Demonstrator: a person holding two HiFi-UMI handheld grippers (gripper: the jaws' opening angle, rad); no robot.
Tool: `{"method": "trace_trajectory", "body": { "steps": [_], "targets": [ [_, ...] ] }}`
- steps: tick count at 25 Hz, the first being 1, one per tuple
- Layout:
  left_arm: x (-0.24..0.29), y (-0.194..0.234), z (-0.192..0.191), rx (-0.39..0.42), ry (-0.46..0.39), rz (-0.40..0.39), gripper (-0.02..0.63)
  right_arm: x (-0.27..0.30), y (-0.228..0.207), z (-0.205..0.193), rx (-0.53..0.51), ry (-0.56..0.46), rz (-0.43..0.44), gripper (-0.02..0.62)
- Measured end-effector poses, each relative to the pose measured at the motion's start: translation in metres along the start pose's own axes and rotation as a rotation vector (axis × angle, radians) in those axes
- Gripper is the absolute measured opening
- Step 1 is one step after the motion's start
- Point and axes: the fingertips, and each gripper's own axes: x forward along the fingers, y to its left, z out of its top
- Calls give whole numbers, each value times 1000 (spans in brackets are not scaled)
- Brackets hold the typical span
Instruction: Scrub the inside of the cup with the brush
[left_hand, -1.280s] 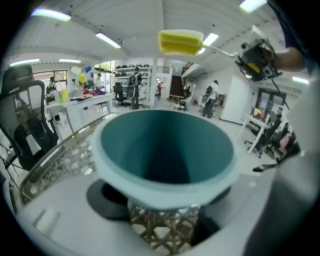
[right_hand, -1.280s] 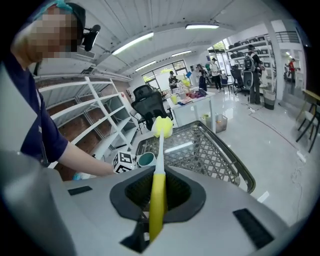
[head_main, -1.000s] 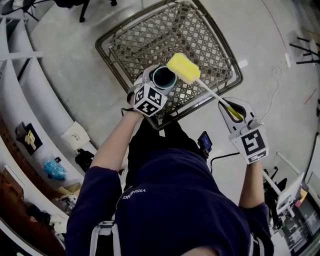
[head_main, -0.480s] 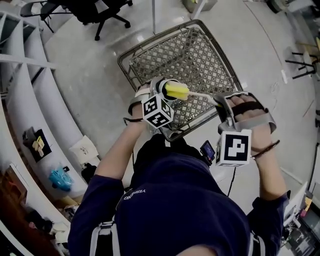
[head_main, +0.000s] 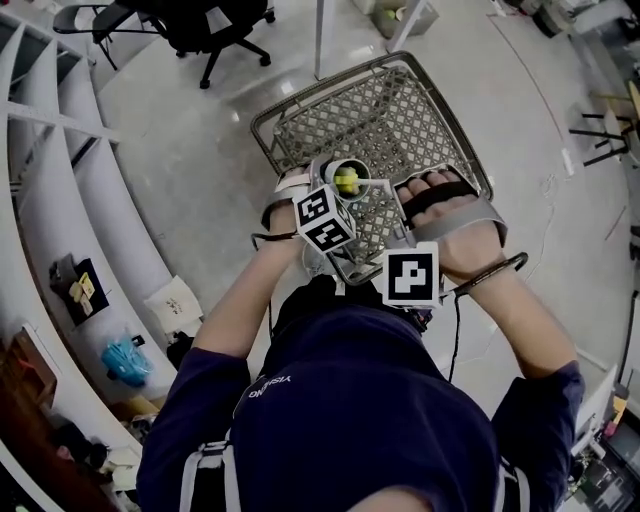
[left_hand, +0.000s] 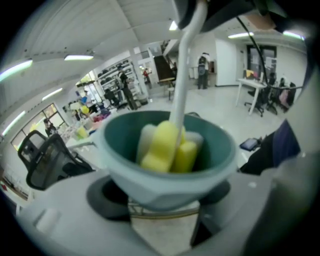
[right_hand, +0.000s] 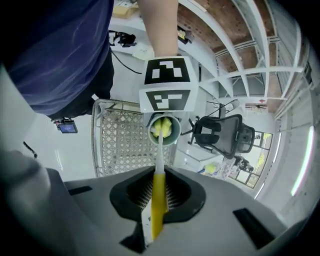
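Observation:
A teal cup (head_main: 347, 180) sits in my left gripper (head_main: 335, 197), whose jaws are shut on its lower body; in the left gripper view the cup (left_hand: 125, 150) fills the middle with my left gripper (left_hand: 167, 192) closed round its base. The brush's yellow sponge head (left_hand: 167, 147) is down inside the cup, and its white shaft rises out of the top. My right gripper (right_hand: 159, 202) is shut on the brush's yellow handle (right_hand: 157, 210), with the shaft running to the cup (right_hand: 165, 129). In the head view my right gripper (head_main: 392, 218) is just right of the cup.
A grey wire basket cart (head_main: 400, 110) stands right below both grippers. A black office chair (head_main: 200, 30) is at the far left of the floor. Curved white shelving (head_main: 60, 150) runs along the left side, with small items on its lower levels.
My right gripper swung left towards the cup and rolled over. The sponge head went from above and beside the cup's rim to inside it. Both hands came up closer to me.

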Motion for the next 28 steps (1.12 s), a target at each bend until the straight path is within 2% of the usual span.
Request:
{"method": "trace_trajectory", "body": {
  "steps": [2,5,8,10,12,16,18,21,23,25,28],
  "targets": [
    [-2,-3,1,8,4,-12,359,4,1,7,-60,16,-2,31],
    [-5,-10,3,22,1,-38,357,6,-4,13,-102,26,-62,31],
    [-5,-9,0,31,9,-39,357,12,-6,11,-112,47,-96,32],
    [-5,-7,-1,41,20,-22,357,15,-2,9,-92,61,-81,31],
    [-5,-3,-3,83,41,23,357,17,4,10,-7,40,-35,31],
    [-6,11,-8,221,94,150,359,31,13,3,239,-32,87,31],
    [-5,16,-9,284,118,188,359,40,24,1,407,-102,203,31],
    [-7,18,-10,340,140,223,359,39,36,9,701,-268,438,31],
    [-9,19,-9,356,141,243,359,33,39,13,831,-357,545,32],
    [-10,19,-7,361,138,250,359,29,39,12,806,-369,521,31],
    [-7,15,-6,348,131,220,357,21,31,11,669,-331,381,31]
  ]
}}
